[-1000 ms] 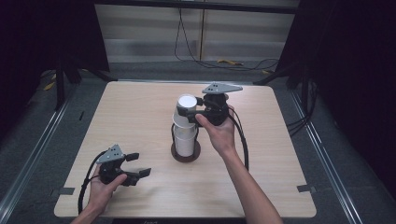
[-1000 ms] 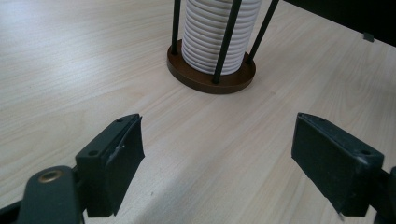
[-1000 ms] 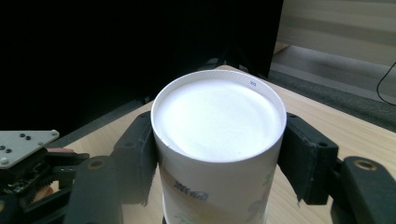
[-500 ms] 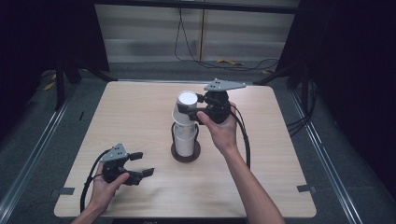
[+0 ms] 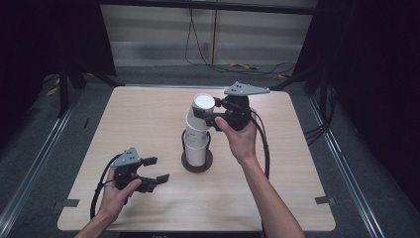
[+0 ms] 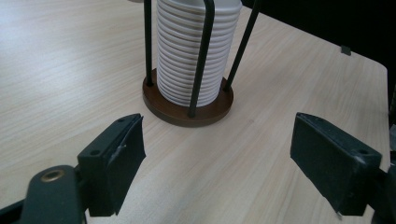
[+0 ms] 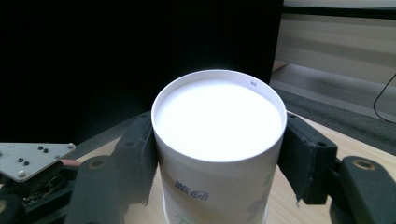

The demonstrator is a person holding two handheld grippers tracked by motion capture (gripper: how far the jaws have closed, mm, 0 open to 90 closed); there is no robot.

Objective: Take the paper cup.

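A stack of white paper cups (image 5: 196,144) stands upside down in a wire holder with a round brown base (image 5: 196,163) at mid-table. My right gripper (image 5: 210,118) is shut on the top cup (image 5: 200,111), lifted and tilted above the stack. In the right gripper view the cup (image 7: 218,144) sits between both black jaws, its white bottom facing up. My left gripper (image 5: 154,169) rests open near the front left of the table. In the left gripper view its wide-spread jaws frame the stack (image 6: 191,51) and the base (image 6: 187,105) ahead.
The wooden table (image 5: 148,114) has bare surface all around the holder. Thin black rods (image 6: 201,56) of the holder rise around the stack. Cables (image 5: 262,148) trail from the right gripper. Dark floor and metal rails border the table.
The right gripper has raised the top cup higher off the stack and tilted it. The left gripper has shifted slightly toward the holder.
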